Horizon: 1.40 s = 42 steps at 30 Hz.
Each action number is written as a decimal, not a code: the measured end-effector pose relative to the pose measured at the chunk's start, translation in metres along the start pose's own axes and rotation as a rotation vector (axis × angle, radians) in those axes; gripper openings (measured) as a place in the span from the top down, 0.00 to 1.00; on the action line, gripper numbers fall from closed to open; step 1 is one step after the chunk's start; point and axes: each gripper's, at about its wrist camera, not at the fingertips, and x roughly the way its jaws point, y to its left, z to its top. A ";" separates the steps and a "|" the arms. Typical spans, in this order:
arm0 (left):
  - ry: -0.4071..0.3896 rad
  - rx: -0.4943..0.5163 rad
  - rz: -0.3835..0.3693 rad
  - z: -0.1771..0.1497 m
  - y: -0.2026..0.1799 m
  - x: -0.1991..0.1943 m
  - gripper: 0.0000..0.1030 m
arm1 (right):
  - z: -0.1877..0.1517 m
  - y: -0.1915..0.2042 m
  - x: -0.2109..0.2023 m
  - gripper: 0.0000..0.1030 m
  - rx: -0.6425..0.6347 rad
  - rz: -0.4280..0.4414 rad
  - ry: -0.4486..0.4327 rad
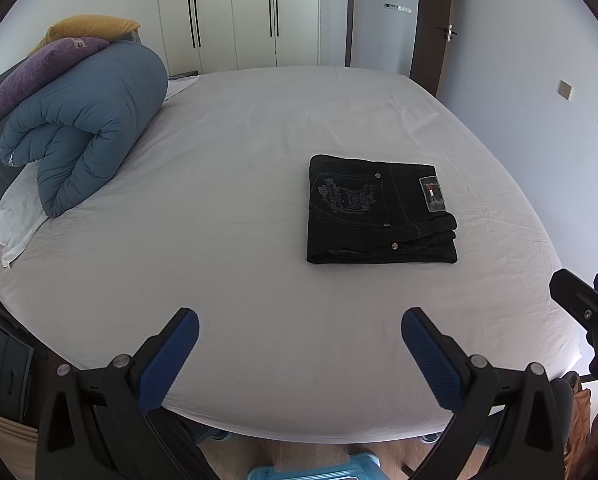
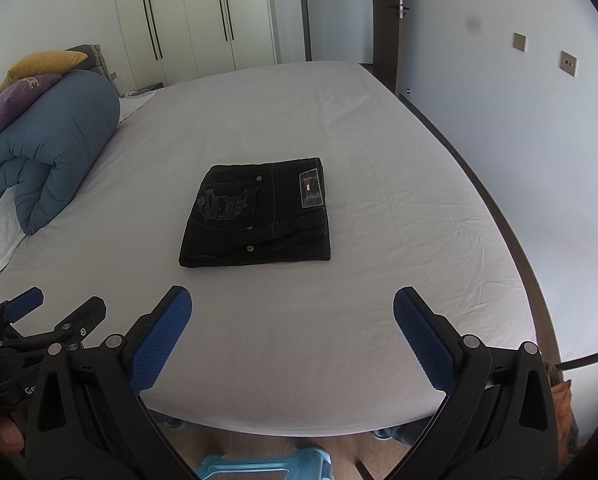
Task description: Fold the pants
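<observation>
Now you are holding both grippers just off the near edge of the bed, fingers spread wide and gripping nothing: the left gripper is hovering over bare sheet, and the right gripper is doing the same beside it, with the two tools sitting close together but apart. One pair of black pants is lying folded into a compact rectangle on the white sheet ahead of you, well clear of both sets of blue pads, its brand patch facing up near the right side of the bundle. Nothing is standing between your fingers and the garment; open sheet is running all around it on every side. Off to your left, one rolled blue duvet is resting along the head of the bed, with two cushions stacked on it, one purple cushion and one yellow cushion, and a white pillow is poking out underneath; all are lying well apart from the pants. Beyond the far edge, a white wardrobe is lining the wall, and a dark door is standing at the right corner. Below your grippers, a light-blue plastic stool is sitting on the wooden floor against the bed's near edge.
</observation>
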 end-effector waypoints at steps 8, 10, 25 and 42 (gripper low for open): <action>0.002 -0.001 -0.002 0.000 0.000 0.000 0.00 | 0.000 0.000 0.001 0.00 0.000 -0.001 0.002; 0.002 -0.001 -0.001 -0.001 0.000 0.000 0.00 | 0.000 0.000 0.000 0.00 0.000 -0.001 0.002; 0.003 0.002 -0.002 -0.001 0.000 0.000 0.00 | -0.005 0.001 0.000 0.00 -0.001 -0.003 0.004; 0.003 0.001 -0.002 0.000 0.000 0.000 0.00 | -0.008 -0.001 0.004 0.00 -0.004 -0.002 0.011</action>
